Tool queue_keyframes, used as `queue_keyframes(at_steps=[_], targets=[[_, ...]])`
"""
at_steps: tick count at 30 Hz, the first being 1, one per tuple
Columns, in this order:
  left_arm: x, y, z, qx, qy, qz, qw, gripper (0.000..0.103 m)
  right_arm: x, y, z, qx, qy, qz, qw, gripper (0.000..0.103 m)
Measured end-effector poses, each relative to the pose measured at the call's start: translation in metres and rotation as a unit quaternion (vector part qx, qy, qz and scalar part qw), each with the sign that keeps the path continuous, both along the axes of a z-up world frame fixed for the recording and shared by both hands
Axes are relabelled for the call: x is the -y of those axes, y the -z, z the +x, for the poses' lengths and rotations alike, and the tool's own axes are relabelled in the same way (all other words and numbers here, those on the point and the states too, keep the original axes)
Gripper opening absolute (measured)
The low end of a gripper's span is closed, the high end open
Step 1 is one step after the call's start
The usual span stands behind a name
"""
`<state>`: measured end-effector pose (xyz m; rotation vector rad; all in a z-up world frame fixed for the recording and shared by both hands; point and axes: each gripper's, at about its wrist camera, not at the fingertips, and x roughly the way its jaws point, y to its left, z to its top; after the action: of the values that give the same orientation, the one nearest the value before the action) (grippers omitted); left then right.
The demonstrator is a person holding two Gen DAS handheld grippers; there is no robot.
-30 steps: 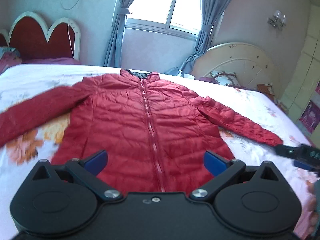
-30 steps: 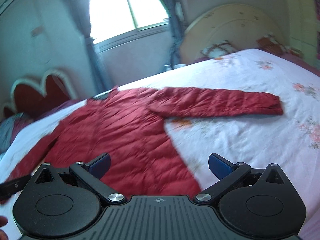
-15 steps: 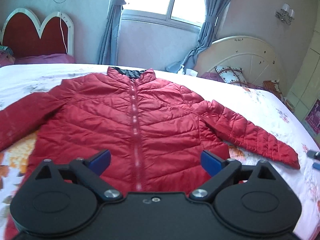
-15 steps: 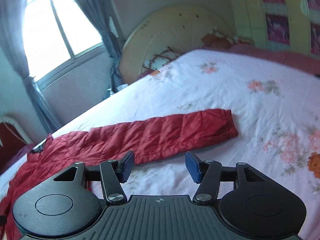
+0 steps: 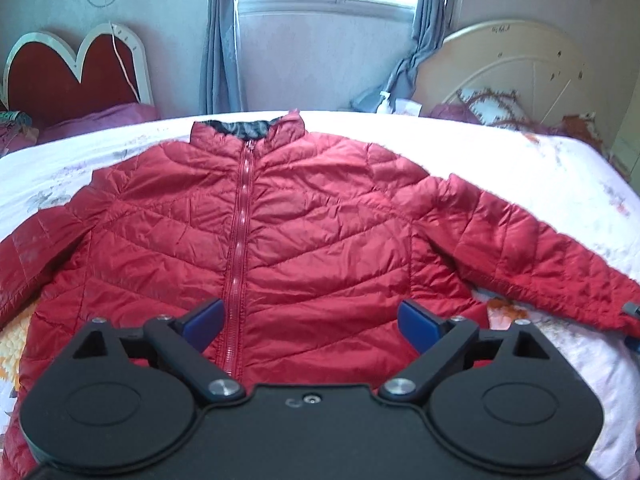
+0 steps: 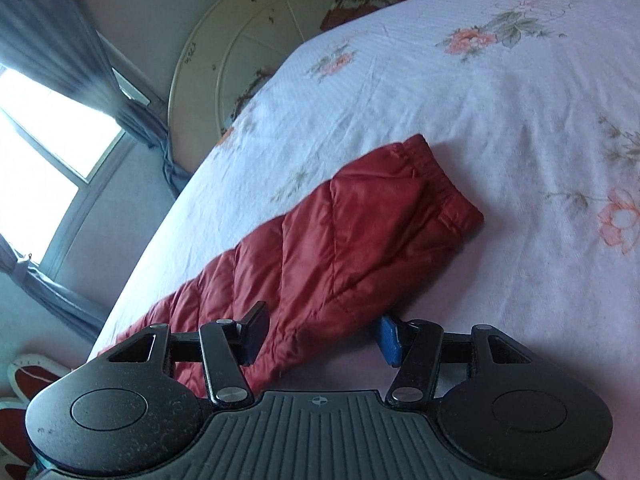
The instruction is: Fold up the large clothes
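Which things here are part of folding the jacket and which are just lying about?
Job: red jacket, its sleeve, right gripper straddling that sleeve, left gripper open above the hem.
Lying about: heart-shaped headboard, curtains, cream headboard.

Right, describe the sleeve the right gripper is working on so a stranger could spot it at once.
Start at the bed with the white floral bedspread; a red quilted jacket lies flat on it, zipped up. The sleeve stretches toward the cream round headboard, ending in a gathered elastic cuff. It is the one straddled by the right gripper.
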<state>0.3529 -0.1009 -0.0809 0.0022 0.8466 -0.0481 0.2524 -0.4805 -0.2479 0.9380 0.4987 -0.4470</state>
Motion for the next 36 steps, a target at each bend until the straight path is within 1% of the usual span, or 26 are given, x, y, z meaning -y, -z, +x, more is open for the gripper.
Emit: queue_keyframes(at_steps=[1,2,4,5,8,9,10,11,12,13,14,15,17,19,21,24,25,26,27,30,31,32,33,34,35,36], targets=[[-0.002,0.003,0.003,-0.009,-0.001,0.004,0.9999,0.093,0.000,-0.001,0.002,-0.002,0.001,-0.008,1.000,0.032],[-0.004,0.006,0.007,-0.019,0.001,0.006,0.9998,0.094,0.001,-0.001,0.006,-0.010,0.002,-0.015,1.000,0.016],[-0.012,0.010,0.012,-0.030,-0.002,0.012,0.9995,0.095,0.001,-0.002,0.010,-0.014,0.007,-0.021,1.000,0.011],[-0.018,0.011,0.014,-0.031,-0.007,0.016,0.9994,0.097,-0.002,-0.007,0.011,-0.014,0.005,-0.037,0.999,0.010],[-0.041,0.010,0.018,-0.028,-0.019,0.014,0.9993,0.099,-0.025,-0.036,0.022,0.002,-0.027,-0.115,0.993,0.007],[-0.051,0.008,0.018,-0.023,-0.025,0.007,0.9994,0.102,-0.037,-0.048,0.028,0.011,-0.044,-0.141,0.989,0.007],[-0.061,0.007,0.020,-0.019,-0.029,-0.003,0.9994,0.103,-0.052,-0.060,0.034,0.023,-0.066,-0.167,0.984,0.007],[-0.071,0.006,0.022,-0.018,-0.032,-0.010,0.9993,0.102,-0.070,-0.072,0.042,0.037,-0.090,-0.190,0.977,0.007],[-0.081,0.004,0.024,-0.016,-0.033,-0.017,0.9992,0.099,-0.089,-0.083,0.050,0.048,-0.116,-0.209,0.970,0.007],[-0.091,0.002,0.027,-0.013,-0.024,-0.032,0.9991,0.095,-0.112,-0.092,0.059,0.059,-0.148,-0.228,0.960,0.007],[-0.102,0.001,0.030,-0.012,-0.014,-0.046,0.9987,0.086,-0.135,-0.100,0.067,0.071,-0.180,-0.243,0.951,0.007],[-0.111,-0.001,0.033,-0.013,-0.014,-0.053,0.9984,0.083,-0.162,-0.106,0.078,0.081,-0.215,-0.258,0.939,0.007],[-0.129,-0.003,0.038,-0.007,-0.016,-0.068,0.9975,0.083,-0.217,-0.112,0.091,0.093,-0.285,-0.276,0.913,0.007],[-0.149,-0.005,0.040,-0.002,-0.018,-0.083,0.9964,0.083,-0.278,-0.110,0.102,0.097,-0.355,-0.291,0.883,0.007],[-0.168,-0.006,0.040,0.001,-0.021,-0.093,0.9954,0.082,-0.335,-0.101,0.112,0.096,-0.420,-0.301,0.851,0.007],[-0.197,-0.002,0.033,0.000,-0.033,-0.105,0.9940,0.081,-0.409,-0.079,0.117,0.087,-0.496,-0.302,0.809,0.007],[-0.207,0.000,0.030,-0.002,-0.038,-0.111,0.9931,0.081,-0.427,-0.071,0.122,0.083,-0.515,-0.300,0.798,0.007],[-0.217,0.001,0.027,-0.003,-0.042,-0.119,0.9921,0.077,-0.444,-0.064,0.125,0.078,-0.533,-0.296,0.789,0.007],[-0.226,0.003,0.024,-0.004,-0.046,-0.128,0.9907,0.072,-0.457,-0.055,0.128,0.073,-0.546,-0.295,0.781,0.007],[-0.243,0.007,0.021,-0.006,-0.045,-0.143,0.9887,0.070,-0.492,-0.040,0.127,0.061,-0.577,-0.289,0.762,0.007],[-0.246,0.007,0.022,-0.005,-0.045,-0.146,0.9882,0.070,-0.499,-0.037,0.136,0.056,-0.582,-0.293,0.756,0.008],[-0.249,0.008,0.022,-0.004,-0.045,-0.151,0.9875,0.071,-0.505,-0.034,0.136,0.050,-0.582,-0.302,0.753,0.025],[-0.250,0.009,0.024,-0.002,-0.043,-0.157,0.9866,0.075,-0.509,-0.035,0.133,0.047,-0.578,-0.310,0.753,0.042],[-0.249,0.010,0.027,-0.002,-0.039,-0.164,0.9858,0.079,-0.506,-0.039,0.129,0.061,-0.573,-0.309,0.757,0.066],[-0.248,0.012,0.030,-0.001,-0.036,-0.168,0.9852,0.088,-0.504,-0.042,0.124,0.077,-0.566,-0.308,0.761,0.068],[-0.245,0.013,0.033,0.003,-0.033,-0.172,0.9845,0.092,-0.500,-0.046,0.123,0.078,-0.558,-0.313,0.764,0.068]])
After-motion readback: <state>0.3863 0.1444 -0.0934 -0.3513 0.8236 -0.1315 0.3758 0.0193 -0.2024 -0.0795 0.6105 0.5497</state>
